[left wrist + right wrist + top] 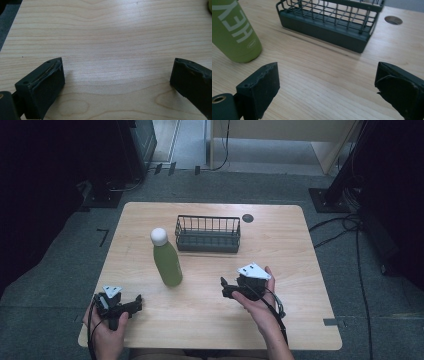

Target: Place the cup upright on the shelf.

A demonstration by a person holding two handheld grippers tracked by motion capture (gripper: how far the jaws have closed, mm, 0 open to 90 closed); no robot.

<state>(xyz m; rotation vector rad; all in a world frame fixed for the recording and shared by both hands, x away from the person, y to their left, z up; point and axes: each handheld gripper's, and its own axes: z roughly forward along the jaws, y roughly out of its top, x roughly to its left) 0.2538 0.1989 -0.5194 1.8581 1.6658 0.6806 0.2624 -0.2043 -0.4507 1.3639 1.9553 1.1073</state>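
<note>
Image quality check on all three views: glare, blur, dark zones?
High view: table evenly lit, surrounding floor falls to near black at left and right edges; green bottle and wire basket sharp. Left gripper view: broad soft glare on the wood near top centre, jaws slightly soft. Right gripper view: bottle lettering crisp, basket's far rim mildly blurred.

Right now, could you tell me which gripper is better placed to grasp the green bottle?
Probably the right gripper: its open jaws face the green bottle; the left gripper faces bare table.

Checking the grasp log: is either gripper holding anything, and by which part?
Nothing is held. Left gripper and right gripper are open over bare table; the green bottle stands untouched.
</note>
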